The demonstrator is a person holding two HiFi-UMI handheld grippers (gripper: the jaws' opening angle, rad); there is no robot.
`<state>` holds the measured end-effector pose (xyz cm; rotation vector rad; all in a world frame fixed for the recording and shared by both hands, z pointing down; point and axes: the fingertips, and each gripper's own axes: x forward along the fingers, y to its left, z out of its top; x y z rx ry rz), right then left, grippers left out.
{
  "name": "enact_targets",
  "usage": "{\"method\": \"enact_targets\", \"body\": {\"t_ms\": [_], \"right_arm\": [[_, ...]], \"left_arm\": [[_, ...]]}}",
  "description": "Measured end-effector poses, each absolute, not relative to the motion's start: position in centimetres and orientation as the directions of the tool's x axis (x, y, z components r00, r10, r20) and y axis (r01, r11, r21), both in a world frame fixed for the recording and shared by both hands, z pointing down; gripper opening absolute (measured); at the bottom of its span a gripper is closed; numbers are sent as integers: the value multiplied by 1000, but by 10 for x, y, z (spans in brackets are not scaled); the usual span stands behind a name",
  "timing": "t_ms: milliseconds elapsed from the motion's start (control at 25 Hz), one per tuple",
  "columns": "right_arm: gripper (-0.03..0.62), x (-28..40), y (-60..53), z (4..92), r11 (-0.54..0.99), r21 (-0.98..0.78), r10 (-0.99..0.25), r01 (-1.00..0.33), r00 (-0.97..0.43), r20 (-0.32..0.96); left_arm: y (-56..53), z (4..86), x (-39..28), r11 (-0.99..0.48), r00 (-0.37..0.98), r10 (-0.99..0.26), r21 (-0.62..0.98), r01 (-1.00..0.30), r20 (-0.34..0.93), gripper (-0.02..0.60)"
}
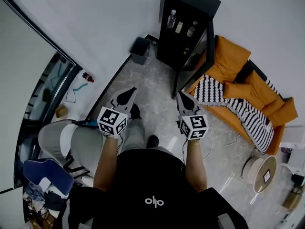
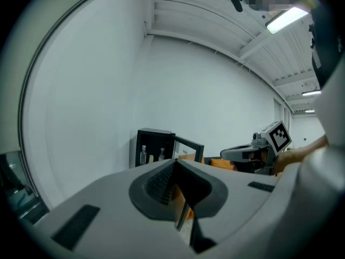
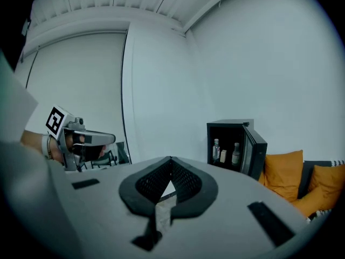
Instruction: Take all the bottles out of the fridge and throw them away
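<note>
Left tool (image 1: 127, 97): jaws closed, empty | right tool (image 1: 185, 100): jaws closed, empty | bottles (image 1: 172, 18): upright on shelves inside black fridge (image 1: 190, 1), door (image 1: 193, 63) open, well ahead of both tools | bin (image 1: 139, 50): on floor beside fridge

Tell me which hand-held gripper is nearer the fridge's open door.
Right. The right hand-held gripper hangs just short of the open fridge door, in line with it; the left hand-held gripper is farther off, to the door's left.
</note>
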<state>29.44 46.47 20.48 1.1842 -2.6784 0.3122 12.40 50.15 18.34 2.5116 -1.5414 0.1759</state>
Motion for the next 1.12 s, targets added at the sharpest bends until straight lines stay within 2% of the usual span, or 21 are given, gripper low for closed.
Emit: {"method": "enact_targets", "body": {"t_ms": [760, 1120], "right_arm": [[2, 211, 268, 197, 519, -96, -801, -849, -523, 290], [2, 173, 228, 203, 486, -76, -812, -871, -481, 330]], "left_arm": [[276, 167, 42, -599, 609, -778, 111, -793, 155, 0], [225, 178, 7, -643, 660, -735, 149, -751, 154, 0]]}}
